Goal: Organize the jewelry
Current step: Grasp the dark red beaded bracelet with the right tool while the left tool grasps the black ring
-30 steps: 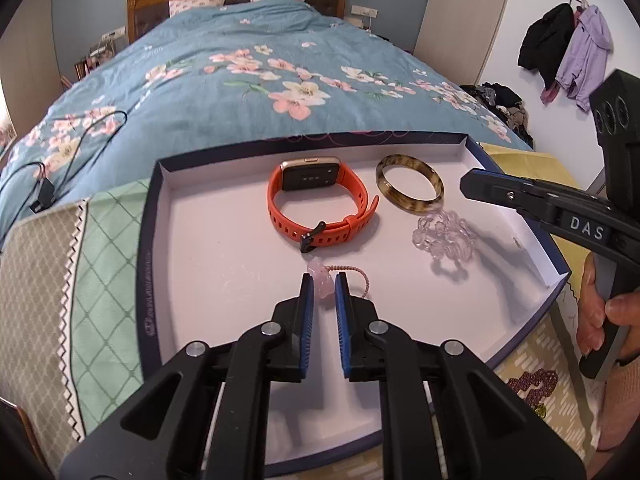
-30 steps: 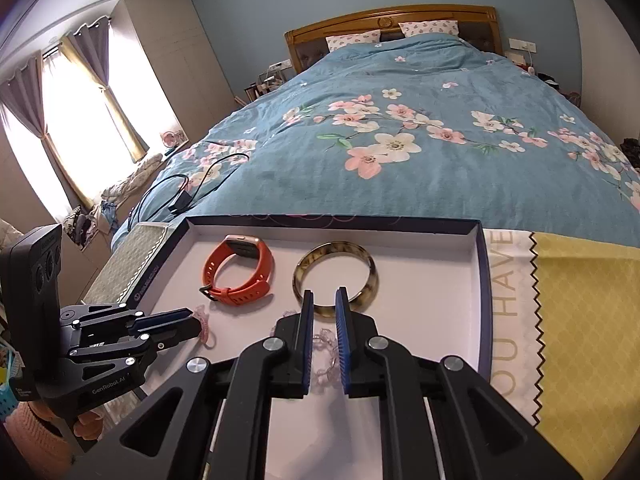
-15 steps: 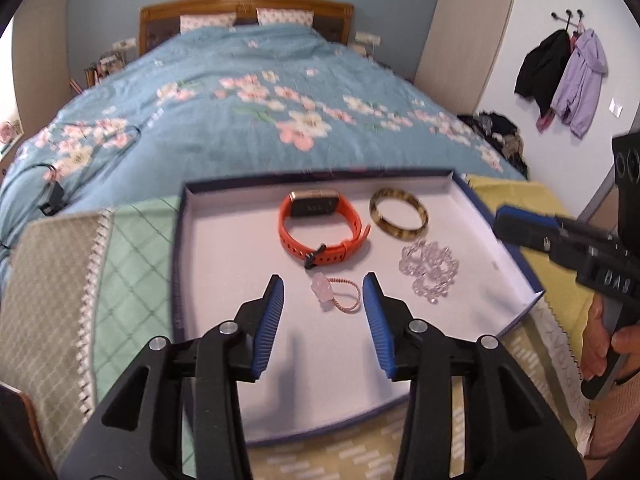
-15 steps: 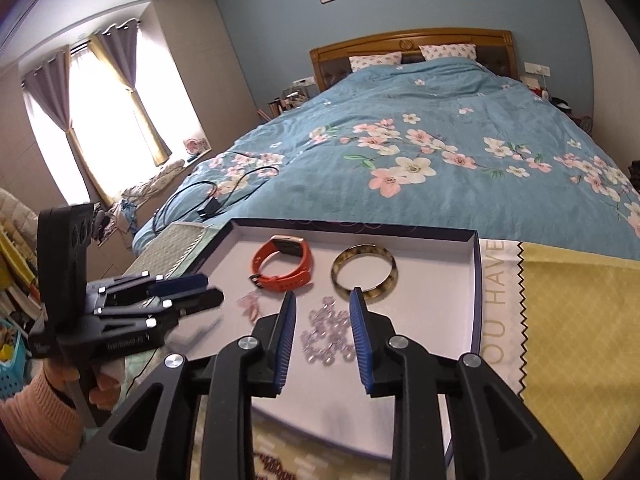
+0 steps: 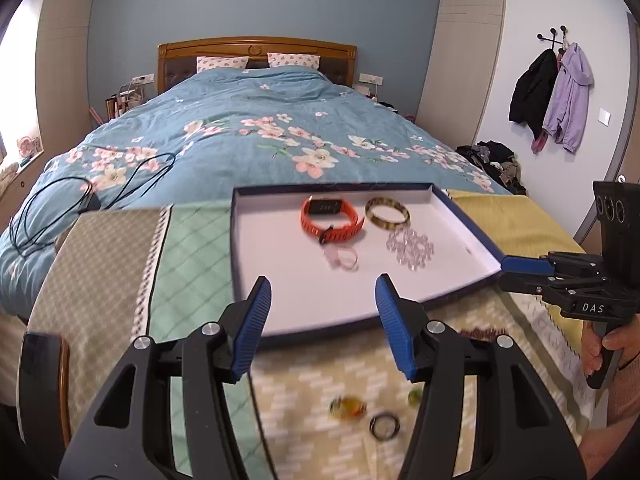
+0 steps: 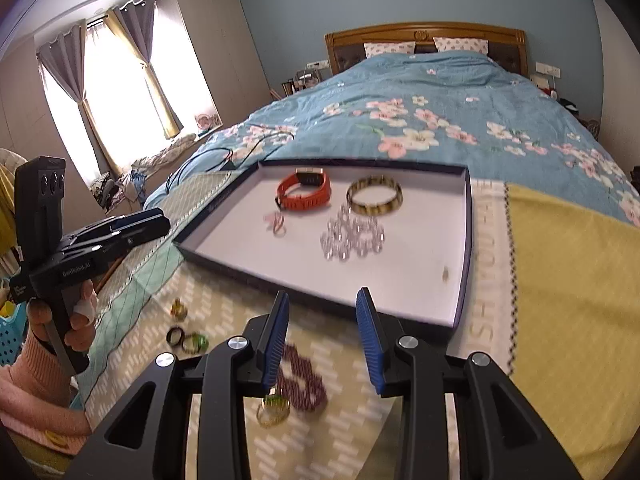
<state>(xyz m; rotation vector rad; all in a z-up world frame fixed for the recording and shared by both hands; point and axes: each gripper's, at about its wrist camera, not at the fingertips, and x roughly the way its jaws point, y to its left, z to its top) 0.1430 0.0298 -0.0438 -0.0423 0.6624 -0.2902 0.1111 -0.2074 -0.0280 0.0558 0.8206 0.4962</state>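
In the tray [image 5: 256,240] at frame centre we have four pieces: an orange watch [image 5: 330,220], a tortoiseshell bangle [image 5: 387,216], a clear bead bracelet [image 5: 410,245] and a small pink ring piece [image 5: 342,258]. What is left to sort, by our reckoning, lies outside it on the patterned cloth: a dark ring [image 5: 384,426] and an amber piece [image 5: 347,407] at lower centre, directly below our left claw [image 5: 322,324]. A purple bead strand [image 6: 302,380] sits under our right claw [image 6: 322,340], which looks nearer to it. Both claws are spread wide and hold nothing. The tray's near wall stands between loose pieces and free floor.
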